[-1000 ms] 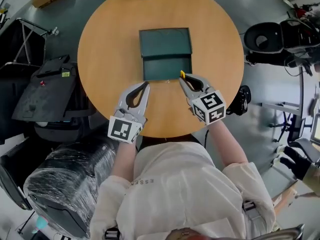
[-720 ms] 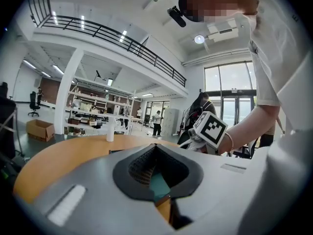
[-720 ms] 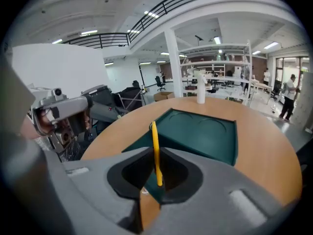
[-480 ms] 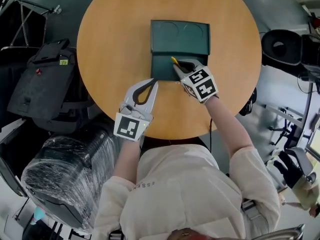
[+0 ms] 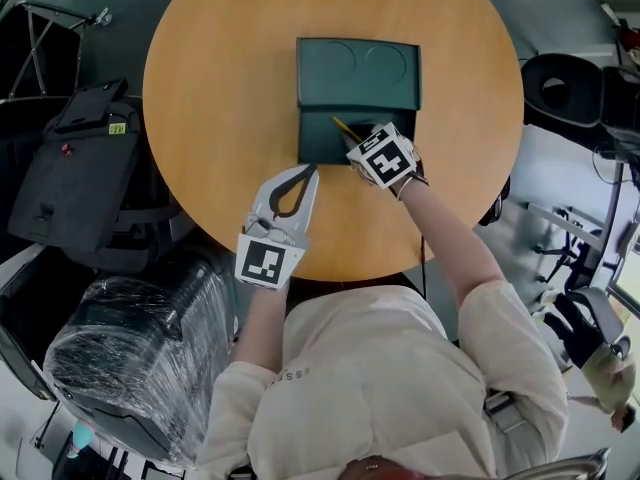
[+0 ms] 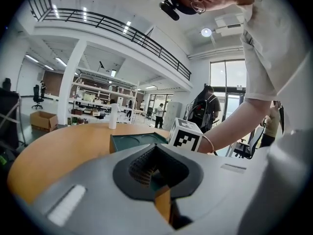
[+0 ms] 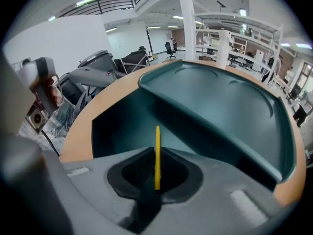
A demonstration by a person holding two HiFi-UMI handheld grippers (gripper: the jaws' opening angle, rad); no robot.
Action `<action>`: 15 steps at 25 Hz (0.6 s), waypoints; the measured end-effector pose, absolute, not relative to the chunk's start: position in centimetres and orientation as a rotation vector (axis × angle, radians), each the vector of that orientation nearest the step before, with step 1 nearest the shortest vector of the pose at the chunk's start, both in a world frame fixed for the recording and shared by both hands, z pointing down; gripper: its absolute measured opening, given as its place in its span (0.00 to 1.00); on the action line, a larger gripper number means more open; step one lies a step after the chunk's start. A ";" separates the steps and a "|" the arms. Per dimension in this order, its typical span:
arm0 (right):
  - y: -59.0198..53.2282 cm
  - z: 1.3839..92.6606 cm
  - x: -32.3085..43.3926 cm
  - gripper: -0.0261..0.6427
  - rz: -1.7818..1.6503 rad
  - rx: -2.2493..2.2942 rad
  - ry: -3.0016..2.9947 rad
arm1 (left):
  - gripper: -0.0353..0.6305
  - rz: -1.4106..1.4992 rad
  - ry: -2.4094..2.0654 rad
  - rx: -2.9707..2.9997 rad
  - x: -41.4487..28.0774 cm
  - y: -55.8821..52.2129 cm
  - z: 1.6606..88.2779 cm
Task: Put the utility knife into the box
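Round wooden table (image 5: 220,88) carries an open green box (image 5: 355,68). The right gripper (image 5: 352,140), clamped on the yellow utility knife (image 5: 343,127), holds it over the box's six o'clock half. The left gripper (image 5: 310,171), closed and empty, is at the box's seven o'clock corner.

Tabletop (image 5: 215,78) left of the box (image 5: 360,73) is bare; the right tool (image 5: 353,140) occupies its open tray, the left tool (image 5: 308,173) sits by its near-left corner.

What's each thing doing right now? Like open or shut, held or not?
Dark green rectangular box: open, lid swung back.
Thin yellow utility knife: gripped by the right claw, over the box's tray, not let go.
Right claw: shut on the utility knife.
Left claw: shut, empty.
White bottle: upright on the round wooden table.
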State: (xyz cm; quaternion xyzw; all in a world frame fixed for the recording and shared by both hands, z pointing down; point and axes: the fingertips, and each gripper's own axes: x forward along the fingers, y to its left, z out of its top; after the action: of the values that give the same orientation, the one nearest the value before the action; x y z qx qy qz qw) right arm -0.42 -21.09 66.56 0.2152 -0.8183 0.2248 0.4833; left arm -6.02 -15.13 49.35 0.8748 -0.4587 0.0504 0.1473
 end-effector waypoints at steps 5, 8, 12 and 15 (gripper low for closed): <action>-20.9 66.6 -0.4 0.14 0.602 0.528 -1.995 | 0.07 0.175 -1.371 2.476 -7.1 -14.7 49.8; -21.1 64.8 -0.6 0.22 0.627 0.560 -2.044 | 0.07 0.152 -1.422 2.446 -8.4 -14.9 49.5; -21.1 59.3 -1.2 0.22 0.582 0.609 -2.218 | 0.07 0.161 -1.460 2.500 -9.1 -15.5 46.9; -21.0 53.7 -0.5 0.22 0.454 0.685 -2.364 | 0.07 0.165 -1.495 2.544 -9.0 -15.4 44.7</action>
State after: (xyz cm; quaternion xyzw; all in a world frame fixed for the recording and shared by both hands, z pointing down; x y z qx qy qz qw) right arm -0.46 -21.00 53.68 0.2598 -0.8968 0.1724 0.3139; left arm -8.97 -15.43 44.71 0.8571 -0.5036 0.0555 0.0933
